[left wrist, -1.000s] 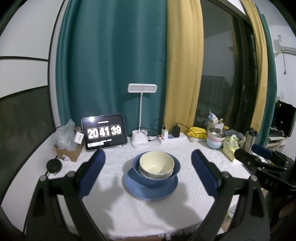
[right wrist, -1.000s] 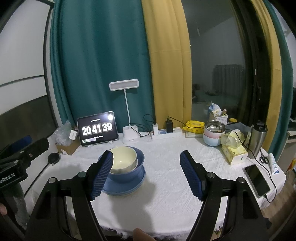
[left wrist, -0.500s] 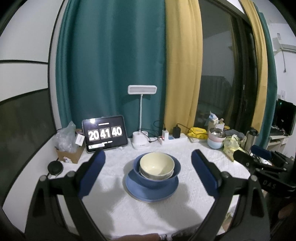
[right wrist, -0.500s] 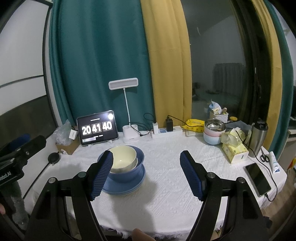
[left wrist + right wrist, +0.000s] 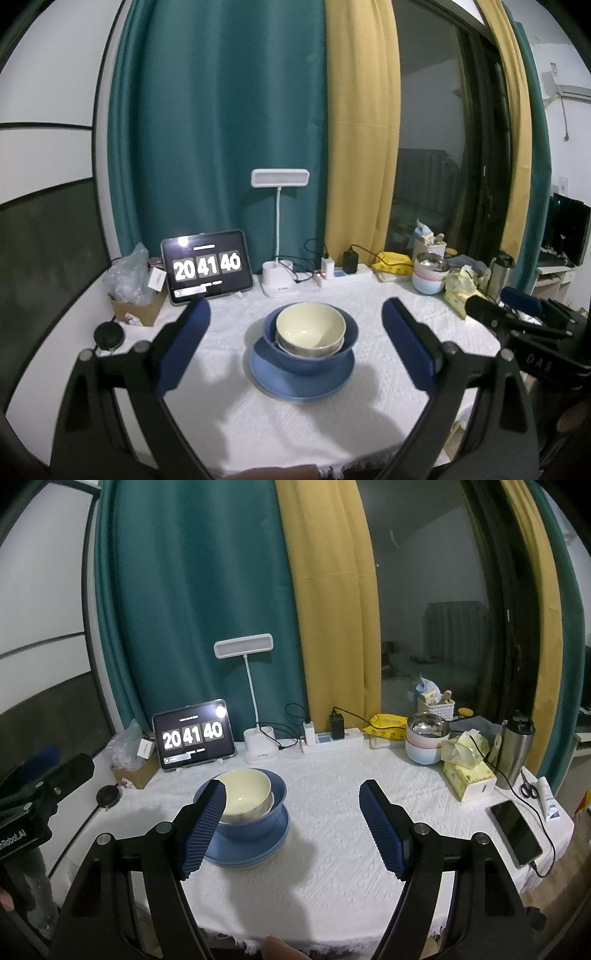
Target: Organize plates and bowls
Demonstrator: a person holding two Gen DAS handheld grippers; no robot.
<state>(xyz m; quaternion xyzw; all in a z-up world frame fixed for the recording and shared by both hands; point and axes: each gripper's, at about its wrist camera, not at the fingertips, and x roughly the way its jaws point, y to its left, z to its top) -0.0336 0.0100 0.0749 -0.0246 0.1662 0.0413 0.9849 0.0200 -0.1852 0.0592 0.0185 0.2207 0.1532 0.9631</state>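
A stack sits on the white tablecloth: a cream bowl (image 5: 309, 329) nested in a blue bowl (image 5: 310, 356), on a blue plate (image 5: 301, 386). The right wrist view shows the same cream bowl (image 5: 248, 792), blue bowl (image 5: 255, 825) and plate (image 5: 251, 854) left of centre. My left gripper (image 5: 295, 343) hangs open above the table's near side, its fingers framing the stack without touching. My right gripper (image 5: 291, 823) is open too, to the right of the stack; its left finger (image 5: 203, 825) overlaps the bowls only in the picture. Nothing is held.
Along the back stand a tablet clock (image 5: 207, 267), a desk lamp (image 5: 279, 236), a power strip (image 5: 332, 738), stacked small bowls (image 5: 426, 742), a tissue box (image 5: 467, 771) and a steel flask (image 5: 513, 751). A phone (image 5: 515, 830) lies at the right edge, a cardboard box (image 5: 136, 306) at the left.
The clock has ticked from 39 to 40. Both grippers and the stack stay where they were.
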